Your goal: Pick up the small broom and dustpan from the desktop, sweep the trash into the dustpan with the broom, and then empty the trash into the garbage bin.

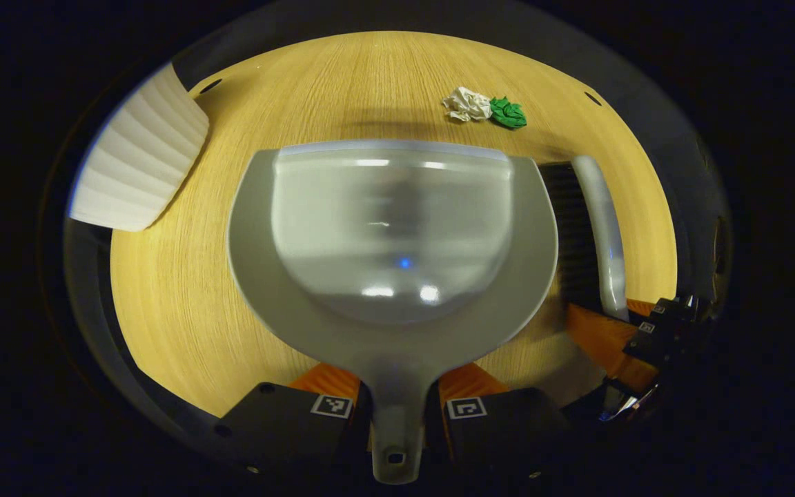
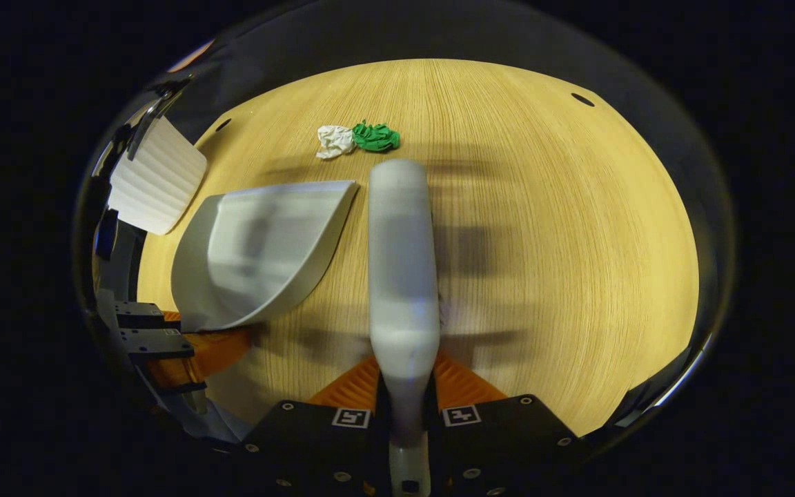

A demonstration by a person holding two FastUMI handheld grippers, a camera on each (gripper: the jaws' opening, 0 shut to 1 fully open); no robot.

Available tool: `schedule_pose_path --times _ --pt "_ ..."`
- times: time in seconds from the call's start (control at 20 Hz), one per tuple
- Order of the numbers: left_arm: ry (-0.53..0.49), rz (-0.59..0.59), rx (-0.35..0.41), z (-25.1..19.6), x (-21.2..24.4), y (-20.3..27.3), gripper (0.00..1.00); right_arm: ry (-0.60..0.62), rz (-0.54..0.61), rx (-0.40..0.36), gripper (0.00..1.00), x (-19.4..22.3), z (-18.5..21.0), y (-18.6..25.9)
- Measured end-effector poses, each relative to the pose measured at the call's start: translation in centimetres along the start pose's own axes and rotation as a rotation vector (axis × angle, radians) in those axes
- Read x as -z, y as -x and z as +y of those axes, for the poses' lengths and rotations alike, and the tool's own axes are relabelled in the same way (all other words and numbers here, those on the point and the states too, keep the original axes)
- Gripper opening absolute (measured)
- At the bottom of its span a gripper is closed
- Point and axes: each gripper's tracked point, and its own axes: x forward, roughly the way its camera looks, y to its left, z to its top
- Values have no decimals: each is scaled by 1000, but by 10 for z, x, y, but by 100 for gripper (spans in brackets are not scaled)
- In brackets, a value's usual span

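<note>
A: The left hand-held gripper [image 1: 397,407] has its two fingers closed against the stem of the dustpan [image 1: 390,241], one on each side of the grey handle. The pan reaches forward from it over the wooden tabletop [image 1: 183,310], its open mouth turned toward the far edge.

B: And the right hand-held gripper [image 2: 408,407]?

A: It is clamped the same way on the broom [image 2: 401,269]. In the right gripper view the pale handle runs straight ahead between the fingers. In the left gripper view the broom lies just beside the right rim of the dustpan, dark bristles facing the pan, with the right hand-held gripper at its near end.

B: Where is the trash?

A: Two crumpled scraps sit touching each other on the tabletop beyond both tools: a white paper ball [image 1: 467,104] and a green paper ball [image 1: 508,112]. In the right gripper view they lie just past the tip of the broom and slightly to its left, near the front corner of the dustpan. Whether the dustpan's lip touches the wood cannot be told.

B: And the garbage bin?

A: A white ribbed garbage bin [image 1: 139,162] stands at the far left edge of the tabletop, well apart from the scraps, to the left of the dustpan in both views.
</note>
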Motion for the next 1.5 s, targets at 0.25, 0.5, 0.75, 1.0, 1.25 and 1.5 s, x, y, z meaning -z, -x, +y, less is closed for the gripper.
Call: schedule_pose_path --times 0.25,0.5,0.75,1.0,1.25,1.5 --pt "-90 18 21 7 -6 5 31 42 -11 22 21 -38 -25 -1" --pt "-176 31 19 13 -16 11 31 188 -55 37 20 -106 -42 -8" --pt "-223 49 26 16 -22 12 31 338 -66 39 21 -160 -41 -26" --pt "-286 71 34 20 -25 14 31 526 -45 -16 21 -190 -25 -39" --pt "-309 85 26 22 -30 15 31 679 62 -114 20 -173 -10 -46" --pt "-300 77 34 21 -29 15 31 821 115 -284 20 -154 -2 -30"
